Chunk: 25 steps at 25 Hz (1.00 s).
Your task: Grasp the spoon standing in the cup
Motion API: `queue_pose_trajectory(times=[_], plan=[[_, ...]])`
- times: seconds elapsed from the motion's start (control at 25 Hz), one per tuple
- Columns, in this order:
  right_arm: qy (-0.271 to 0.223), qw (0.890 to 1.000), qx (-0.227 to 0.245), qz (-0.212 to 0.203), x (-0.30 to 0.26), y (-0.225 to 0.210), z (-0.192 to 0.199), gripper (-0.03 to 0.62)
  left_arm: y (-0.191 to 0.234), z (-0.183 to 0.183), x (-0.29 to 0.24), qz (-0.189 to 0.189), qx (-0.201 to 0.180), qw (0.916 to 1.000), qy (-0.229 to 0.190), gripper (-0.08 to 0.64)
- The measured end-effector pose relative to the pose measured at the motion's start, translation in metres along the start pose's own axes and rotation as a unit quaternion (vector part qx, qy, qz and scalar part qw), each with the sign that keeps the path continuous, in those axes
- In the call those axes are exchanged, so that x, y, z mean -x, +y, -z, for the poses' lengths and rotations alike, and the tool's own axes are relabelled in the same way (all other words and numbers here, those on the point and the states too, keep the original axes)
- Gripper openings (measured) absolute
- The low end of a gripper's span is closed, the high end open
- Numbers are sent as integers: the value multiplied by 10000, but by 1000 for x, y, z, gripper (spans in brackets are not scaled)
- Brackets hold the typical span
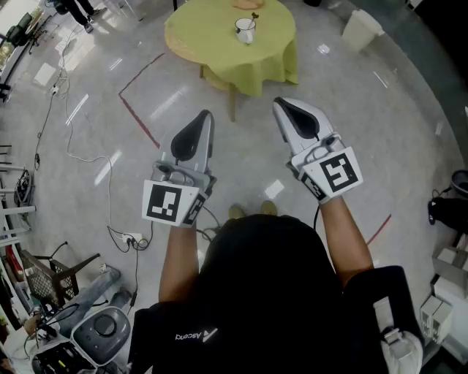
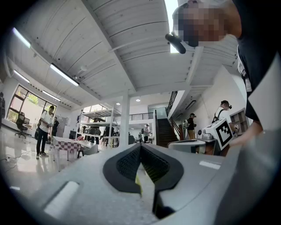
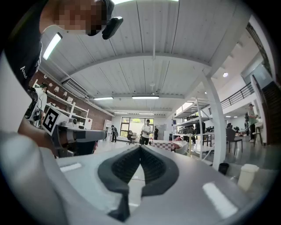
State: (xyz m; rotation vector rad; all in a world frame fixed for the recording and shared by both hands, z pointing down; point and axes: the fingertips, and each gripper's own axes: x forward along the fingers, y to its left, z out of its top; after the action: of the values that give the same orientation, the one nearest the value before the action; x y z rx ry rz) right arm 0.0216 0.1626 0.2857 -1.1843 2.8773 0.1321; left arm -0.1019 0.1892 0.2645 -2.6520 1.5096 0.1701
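Note:
A white cup (image 1: 246, 30) with a spoon (image 1: 252, 19) standing in it sits on a round table with a yellow-green cloth (image 1: 219, 40), far ahead in the head view. Both grippers are held up in front of the person, well short of the table. The left gripper (image 1: 206, 117) has its jaws together with nothing between them. The right gripper (image 1: 281, 104) is likewise shut and empty. In the left gripper view the left gripper (image 2: 141, 146) points out across the hall, tips touching. In the right gripper view the right gripper (image 3: 140, 148) also shows closed tips. Neither gripper view shows the cup.
Red tape lines (image 1: 139, 117) mark the glossy floor. Cables (image 1: 69, 150) and a power strip (image 1: 130, 239) lie at the left, with equipment (image 1: 95, 332) below. A white bin (image 1: 361, 29) stands right of the table. People (image 3: 145, 131), shelving (image 2: 101, 127) and checkered tables (image 2: 68, 145) fill the hall.

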Motion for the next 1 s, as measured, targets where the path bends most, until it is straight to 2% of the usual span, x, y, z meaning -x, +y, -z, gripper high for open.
queue_pose_trajectory(times=[0.32, 0.72, 1.0], plan=[[-38, 9999, -106, -75, -29, 16, 0, 3, 28, 1, 3, 87, 47, 9999, -23, 9], [155, 9997, -49, 205, -56, 30, 10, 3, 68, 8, 10, 264, 182, 9994, -86, 10], [220, 9994, 10, 280, -83, 3, 21, 3, 95, 15, -14, 239, 193, 9994, -144, 10]])
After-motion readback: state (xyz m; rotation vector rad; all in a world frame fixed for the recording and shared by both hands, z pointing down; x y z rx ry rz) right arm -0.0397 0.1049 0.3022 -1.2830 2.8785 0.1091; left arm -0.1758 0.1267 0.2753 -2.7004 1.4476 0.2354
